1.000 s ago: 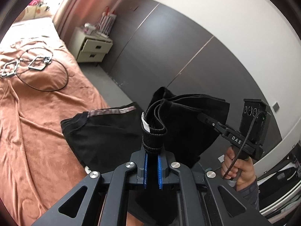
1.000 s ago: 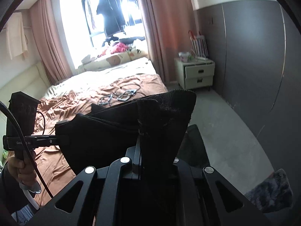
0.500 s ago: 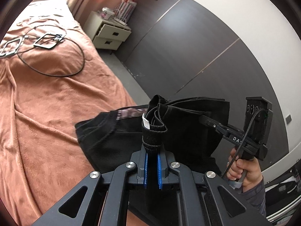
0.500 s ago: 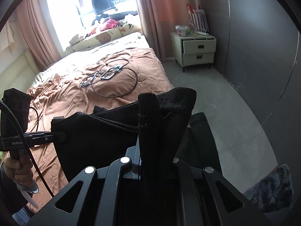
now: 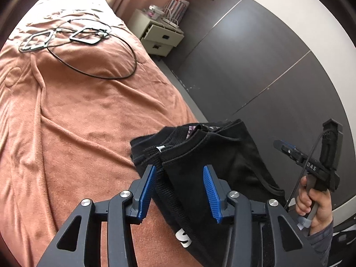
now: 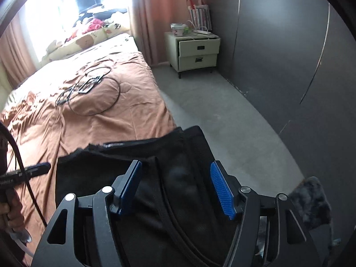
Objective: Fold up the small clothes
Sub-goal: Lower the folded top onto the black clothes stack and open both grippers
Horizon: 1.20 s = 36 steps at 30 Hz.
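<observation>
A black garment [image 5: 222, 151] with a white label lies folded in layers on the near corner of the bed [image 5: 77, 115]. My left gripper [image 5: 179, 169] hovers just above the garment's left edge; its jaws are opening and the blue pads stand apart from the cloth. My right gripper [image 6: 175, 164] is over the same garment [image 6: 182, 146] at its right side, its jaws also opening, with cloth below and between the pads but not pressed. A hand [image 5: 311, 200] holds the right gripper [image 5: 287, 149] at the right of the left wrist view.
A rust-brown blanket covers the bed. A black cable loop [image 5: 93, 66] and two wire frames [image 5: 86, 35] lie farther up it. A pale nightstand [image 6: 195, 53] with a striped bag stands by the curtain. Grey floor [image 6: 222, 120], a dark wardrobe wall and a dark fluffy rug [image 6: 311, 202] lie to the right.
Both grippers were shut on the raised black garment; now both have let go, their jaws stand apart, and the garment has dropped folded onto the bed. The left gripper has sunk.
</observation>
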{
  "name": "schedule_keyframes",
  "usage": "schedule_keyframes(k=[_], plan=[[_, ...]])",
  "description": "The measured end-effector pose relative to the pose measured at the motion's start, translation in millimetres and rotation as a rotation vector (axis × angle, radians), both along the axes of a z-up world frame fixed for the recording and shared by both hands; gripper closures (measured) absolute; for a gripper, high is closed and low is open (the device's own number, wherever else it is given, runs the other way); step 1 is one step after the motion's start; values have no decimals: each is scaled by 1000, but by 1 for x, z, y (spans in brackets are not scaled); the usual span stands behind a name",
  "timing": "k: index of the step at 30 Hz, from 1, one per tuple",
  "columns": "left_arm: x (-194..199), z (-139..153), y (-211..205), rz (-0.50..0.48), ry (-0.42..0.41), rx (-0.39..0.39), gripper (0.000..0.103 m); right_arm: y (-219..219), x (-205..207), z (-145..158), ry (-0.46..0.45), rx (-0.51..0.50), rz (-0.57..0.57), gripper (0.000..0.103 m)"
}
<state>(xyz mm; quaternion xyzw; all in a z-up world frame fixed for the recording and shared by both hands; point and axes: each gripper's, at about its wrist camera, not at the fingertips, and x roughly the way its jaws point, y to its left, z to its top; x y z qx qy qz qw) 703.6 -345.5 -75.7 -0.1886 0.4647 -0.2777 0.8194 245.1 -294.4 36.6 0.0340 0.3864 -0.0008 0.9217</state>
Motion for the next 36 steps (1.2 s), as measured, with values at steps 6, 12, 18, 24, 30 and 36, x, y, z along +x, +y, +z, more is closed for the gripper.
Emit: schedule_keyframes(k=[6,12,18,24,30,36], plan=[[4,-12,-19,-25,-12,74,55,15,6,-19,127,-6,79,71],[20,-34,-22,-13,-9,156,55,4,40,-34,238,1,34,73],[39,-41,-17,11,-1,130,44,-3,62,-32,225,-9,-31,73],[27,-27,-6,27,-6,68,44,-19,18,-1,170,28,-28,73],[-1,-24,-21,-16,-5,75,44,-17,-27,5,141,19,-4,72],[-35,-24,-36,-49,23,87,44,-20,-88,7,101,-19,33,72]])
